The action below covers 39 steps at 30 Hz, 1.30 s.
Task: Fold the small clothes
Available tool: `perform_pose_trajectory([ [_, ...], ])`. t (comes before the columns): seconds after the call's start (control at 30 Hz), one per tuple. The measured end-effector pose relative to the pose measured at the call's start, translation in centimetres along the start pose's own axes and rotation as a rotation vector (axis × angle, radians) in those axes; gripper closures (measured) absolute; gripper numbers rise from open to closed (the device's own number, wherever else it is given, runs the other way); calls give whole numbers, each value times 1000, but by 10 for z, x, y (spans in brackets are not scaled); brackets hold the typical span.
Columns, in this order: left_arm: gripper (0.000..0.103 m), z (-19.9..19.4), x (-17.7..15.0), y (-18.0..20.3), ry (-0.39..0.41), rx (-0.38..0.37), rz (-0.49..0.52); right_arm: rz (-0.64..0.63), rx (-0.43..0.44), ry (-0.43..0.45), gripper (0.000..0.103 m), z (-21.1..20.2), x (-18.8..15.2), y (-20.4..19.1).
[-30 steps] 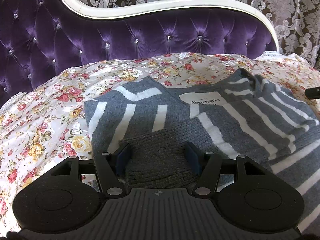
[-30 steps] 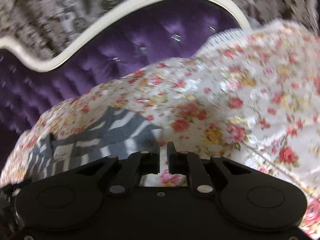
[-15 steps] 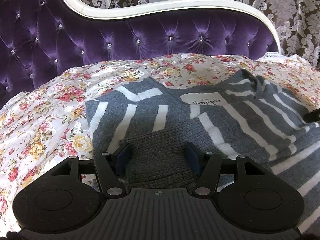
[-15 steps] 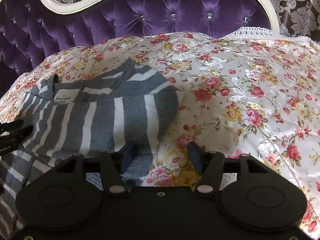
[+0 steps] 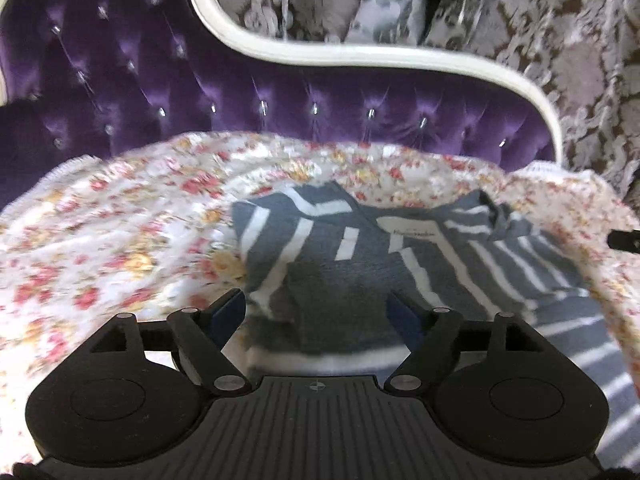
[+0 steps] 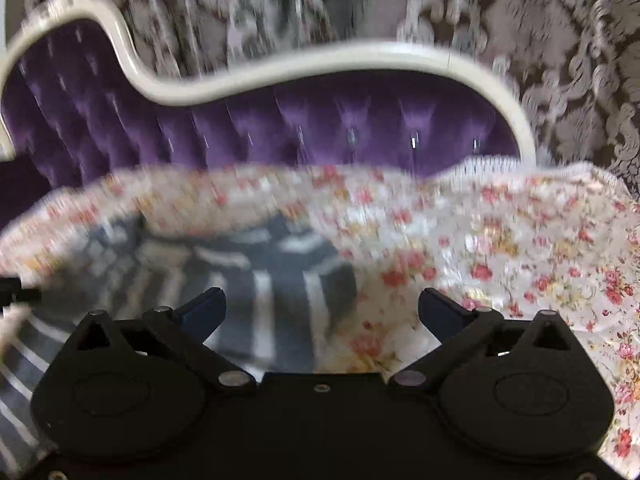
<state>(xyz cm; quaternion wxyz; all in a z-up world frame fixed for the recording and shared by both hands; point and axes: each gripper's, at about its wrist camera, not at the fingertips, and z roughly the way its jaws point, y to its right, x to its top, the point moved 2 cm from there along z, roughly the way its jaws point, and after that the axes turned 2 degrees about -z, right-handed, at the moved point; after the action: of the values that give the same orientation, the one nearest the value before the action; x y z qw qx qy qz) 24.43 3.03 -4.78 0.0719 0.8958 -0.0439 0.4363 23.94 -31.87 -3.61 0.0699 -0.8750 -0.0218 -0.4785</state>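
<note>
Your grey knit sweater with white stripes [image 5: 400, 248] lies partly folded on the floral bedspread [image 5: 100, 248] before the purple tufted headboard [image 5: 280, 96]. Your left gripper [image 5: 316, 312] has its jaws spread over the plain grey ribbed cuff, pinching nothing. Your right gripper [image 6: 320, 306] also has its jaws wide apart, above the sweater's right edge. Both views are blurred, so steady yourself, then pinch one clean edge per gripper before folding.
</note>
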Motion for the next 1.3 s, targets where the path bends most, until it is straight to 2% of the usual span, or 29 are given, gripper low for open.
perform_pose_trajectory([
  [0.1,24,-34,-6,-4,10,16,6,58,33,21,1,-27,-7,-10],
  [0.2,24,-63,-18,-9,17,23,-3,90,35,4,1,-51,-21,-22],
  [0.4,24,-102,-54,-15,-17,18,-42,168,-43,-99,1,-91,-66,-32],
  [0.53,24,-117,-83,-7,-33,24,-25,176,-39,-133,1,-118,-100,-42],
  [0.7,24,-128,-111,1,-41,26,-5,141,-59,-186,3,-140,-132,-60],
  [0.83,24,-129,-129,4,-56,19,10,13,-83,-190,2,-153,-141,-81],
  [1.0,24,-125,-144,1,-88,12,-10,-1,-56,-207,2,-154,-151,-90],
  [1.1,24,-121,-154,0,-119,-6,-15,153,80,-241,0,-149,-160,-83],
  [1.13,24,-121,-156,1,-116,-4,-6,206,98,-237,0,-148,-164,-79],
  [1.3,23,-122,-160,1,-101,-14,0,259,123,-166,0,-152,-165,-76],
])
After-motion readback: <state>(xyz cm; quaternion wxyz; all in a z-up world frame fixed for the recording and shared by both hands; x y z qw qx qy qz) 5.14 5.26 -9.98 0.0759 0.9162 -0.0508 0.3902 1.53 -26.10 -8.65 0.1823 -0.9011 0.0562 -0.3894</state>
